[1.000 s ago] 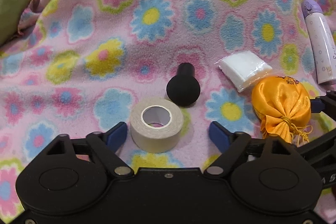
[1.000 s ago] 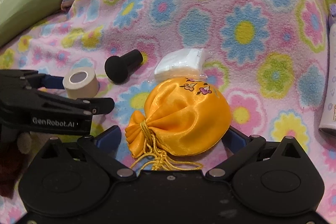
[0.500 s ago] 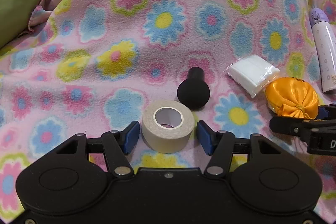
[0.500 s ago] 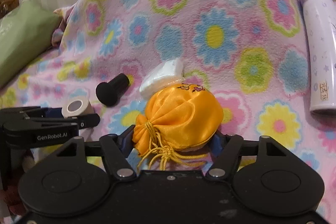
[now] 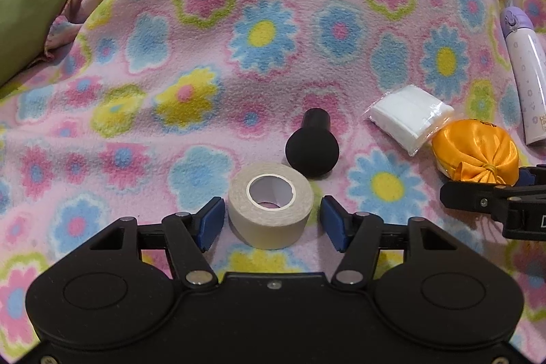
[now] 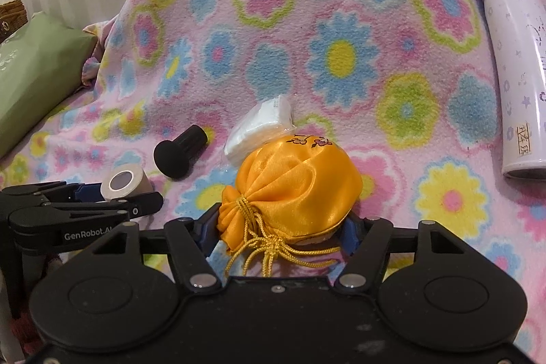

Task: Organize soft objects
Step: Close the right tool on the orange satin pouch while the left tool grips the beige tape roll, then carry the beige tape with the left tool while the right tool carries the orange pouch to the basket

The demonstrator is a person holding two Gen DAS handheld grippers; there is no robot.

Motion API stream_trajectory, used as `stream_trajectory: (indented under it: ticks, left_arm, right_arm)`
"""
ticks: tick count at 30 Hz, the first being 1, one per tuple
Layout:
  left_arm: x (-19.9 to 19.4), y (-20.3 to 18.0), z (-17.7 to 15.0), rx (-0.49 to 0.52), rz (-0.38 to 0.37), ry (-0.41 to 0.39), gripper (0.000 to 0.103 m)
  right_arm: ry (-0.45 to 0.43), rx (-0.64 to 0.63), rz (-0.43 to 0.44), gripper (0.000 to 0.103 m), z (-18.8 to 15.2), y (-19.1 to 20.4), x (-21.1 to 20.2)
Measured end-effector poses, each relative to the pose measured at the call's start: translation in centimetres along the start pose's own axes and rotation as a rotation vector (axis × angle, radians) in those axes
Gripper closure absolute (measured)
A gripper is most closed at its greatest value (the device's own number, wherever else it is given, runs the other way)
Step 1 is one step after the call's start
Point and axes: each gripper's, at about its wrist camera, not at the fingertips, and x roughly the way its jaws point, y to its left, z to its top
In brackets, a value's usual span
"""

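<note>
We see the left claw (image 5: 272, 220) set around a squat roll of beige cloth tape with a white core (image 5: 270, 209). Its jaws are opening: a thin gap shows between each blue pad and the roll, so the tape lies free on the pink fleece blanket printed with blue, yellow and green flowers (image 5: 239, 63).

The right claw (image 6: 279, 226) has its jaws closing on a round orange satin drawstring pouch with a gold cord (image 6: 290, 190). The blue pads are largely hidden behind the fabric, but they appear to press its two sides. The gathered neck and cord point toward the camera.

Just behind the tape roll lies a black mushroom-shaped plastic knob (image 5: 312, 147) on its side. Beyond the pouch, touching its far edge, lies a clear-wrapped pack of white cotton pads (image 6: 261, 130).

Well to the right on the blanket lies a white cylindrical bottle with a lilac cap (image 6: 515, 70). At the far left edge rests a green cushion (image 6: 37, 67), with a brown woven basket (image 6: 12, 14) behind it.
</note>
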Motion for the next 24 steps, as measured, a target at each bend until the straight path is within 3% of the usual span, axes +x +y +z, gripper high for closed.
stream_trajectory:
  ticks: [11,15,20,24]
  left_arm:
    - [-0.1,-0.2,0.5,0.033,-0.023,-0.003,0.043]
    - [0.1,-0.2,0.9,0.013,0.005,0.001,0.054]
    - [0.2,-0.3,1.8,-0.063,-0.074,0.028,0.054]
    - [0.1,-2.0,0.7,0.024,-0.042,-0.001,0.055]
  right_arm:
    - [0.0,0.019,0.001,0.036,0.0,-0.3,-0.1]
    - [0.0,0.023,0.001,0.036,0.0,-0.3,-0.1]
    - [-0.001,0.027,0.001,0.036,0.0,-0.3,-0.2]
    - [-0.002,0.029,0.002,0.036,0.0,-0.4,-0.2]
